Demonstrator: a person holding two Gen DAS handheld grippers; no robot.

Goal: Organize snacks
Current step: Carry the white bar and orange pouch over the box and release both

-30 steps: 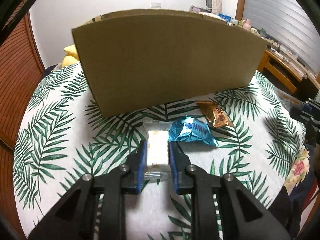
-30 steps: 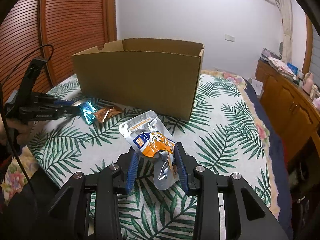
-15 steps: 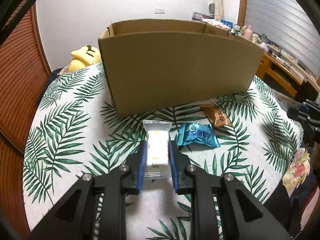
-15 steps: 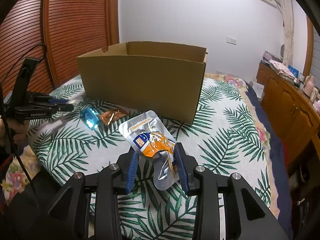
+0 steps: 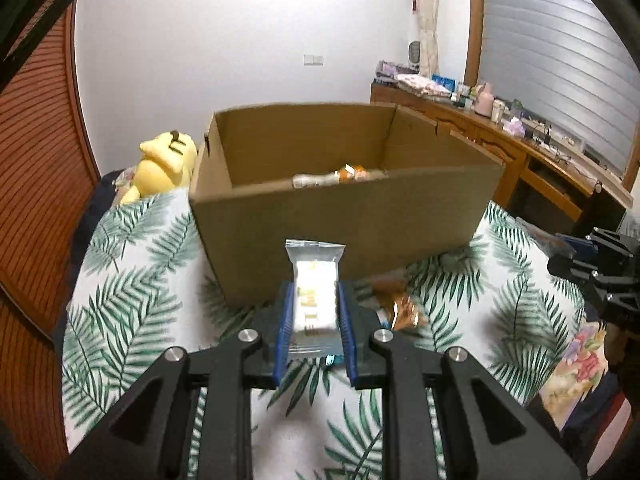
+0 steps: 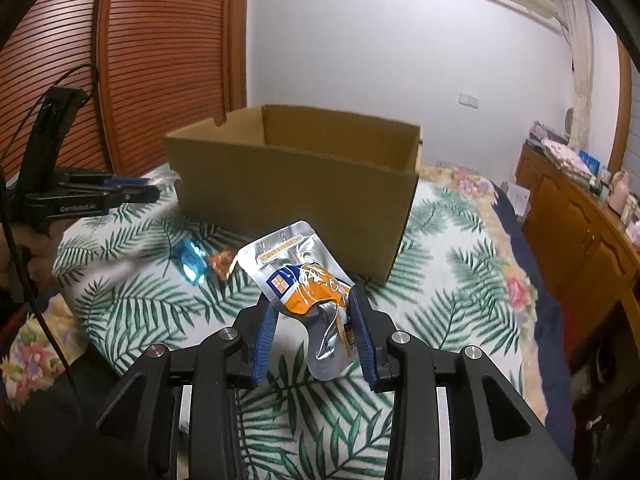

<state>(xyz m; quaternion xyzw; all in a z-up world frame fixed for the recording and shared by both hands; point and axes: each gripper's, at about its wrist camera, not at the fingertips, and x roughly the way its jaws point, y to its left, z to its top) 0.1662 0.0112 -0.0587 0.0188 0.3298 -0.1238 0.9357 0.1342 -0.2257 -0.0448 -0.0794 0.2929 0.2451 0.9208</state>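
Note:
My left gripper (image 5: 314, 292) is shut on a white snack packet (image 5: 314, 284) and holds it in the air in front of the open cardboard box (image 5: 360, 216). Snacks (image 5: 340, 174) lie inside the box. My right gripper (image 6: 314, 312) is shut on a silver and orange pouch (image 6: 304, 276), lifted over the table short of the box (image 6: 296, 184). A blue packet (image 6: 191, 261) and a brown packet (image 6: 222, 263) lie on the leaf-print cloth; the brown one also shows in the left wrist view (image 5: 402, 306). The left gripper shows in the right wrist view (image 6: 150, 192).
A yellow plush toy (image 5: 164, 164) lies behind the box's left corner. A wooden sideboard (image 5: 520, 160) with small items runs along the right wall. The leaf-print table (image 5: 132, 300) drops off at its left and right edges. The right gripper's body (image 5: 600, 268) shows at the right.
My left gripper has risen with the white packet, so the box's inside now shows. My right gripper has lifted slightly with the pouch.

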